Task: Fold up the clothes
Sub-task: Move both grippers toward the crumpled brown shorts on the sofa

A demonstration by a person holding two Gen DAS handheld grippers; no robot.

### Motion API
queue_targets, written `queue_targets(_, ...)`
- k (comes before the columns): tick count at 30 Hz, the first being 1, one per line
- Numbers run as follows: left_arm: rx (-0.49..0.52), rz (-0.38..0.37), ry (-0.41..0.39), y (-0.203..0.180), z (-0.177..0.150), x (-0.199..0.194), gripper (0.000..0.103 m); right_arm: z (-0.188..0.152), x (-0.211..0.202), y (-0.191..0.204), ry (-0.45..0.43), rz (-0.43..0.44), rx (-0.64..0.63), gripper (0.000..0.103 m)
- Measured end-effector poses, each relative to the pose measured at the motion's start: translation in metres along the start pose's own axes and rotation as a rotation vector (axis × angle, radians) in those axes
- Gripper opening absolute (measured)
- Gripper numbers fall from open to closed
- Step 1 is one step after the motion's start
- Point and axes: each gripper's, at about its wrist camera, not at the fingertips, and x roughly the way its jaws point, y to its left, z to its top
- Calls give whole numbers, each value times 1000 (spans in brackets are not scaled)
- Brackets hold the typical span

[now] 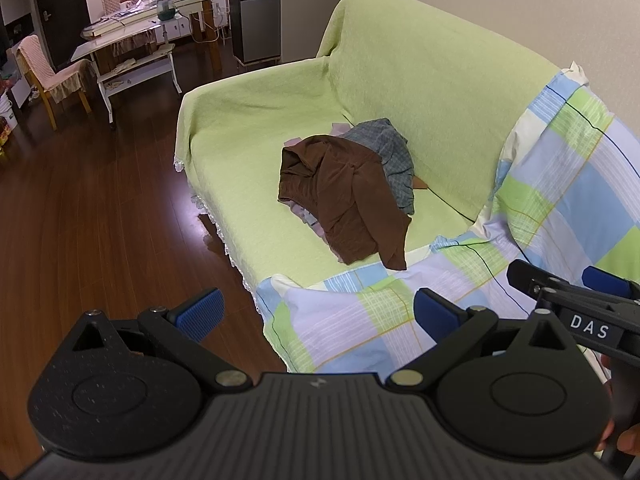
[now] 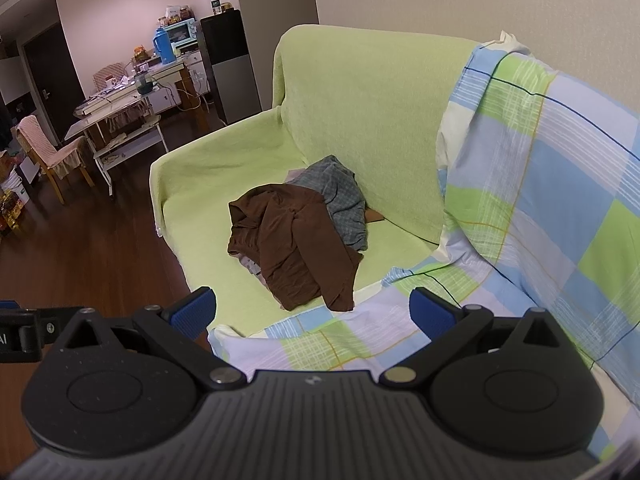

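Observation:
A crumpled brown garment (image 1: 344, 196) (image 2: 292, 248) lies heaped on the sofa seat, on top of a grey-blue checked garment (image 1: 390, 148) (image 2: 340, 196). A bit of pale lilac cloth (image 1: 308, 218) peeks from under the pile. My left gripper (image 1: 316, 314) hangs open well short of the pile, above the sofa's near end. My right gripper (image 2: 312, 312) is open too, nothing between its blue pads, and also shows at the right edge of the left wrist view (image 1: 560, 284).
The sofa wears a light green cover (image 1: 256, 152) (image 2: 360, 112), with a checked blue, green and lilac sheet (image 1: 560, 184) (image 2: 540, 184) draped over its right end. Dark wood floor (image 1: 100, 216) lies to the left. A table (image 1: 120, 40) and a chair (image 1: 44, 76) stand far back.

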Motion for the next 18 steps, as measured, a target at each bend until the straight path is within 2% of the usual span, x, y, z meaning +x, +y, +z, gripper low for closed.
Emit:
queue_targets(7, -30, -25, 12, 2, -5, -1, 102, -1, 8, -5, 1, 3, 0, 102)
queue_targets(12, -66, -39, 97, 17, -13, 21, 102, -7, 15, -8, -6, 25, 42, 102)
queue_targets(14, -56, -17, 163, 21, -14, 39, 102, -15, 23, -10, 22, 41, 78, 102)
queue_targets(18, 14, 1, 233, 28, -10, 69, 102, -34, 48, -13, 109, 41, 132, 102)
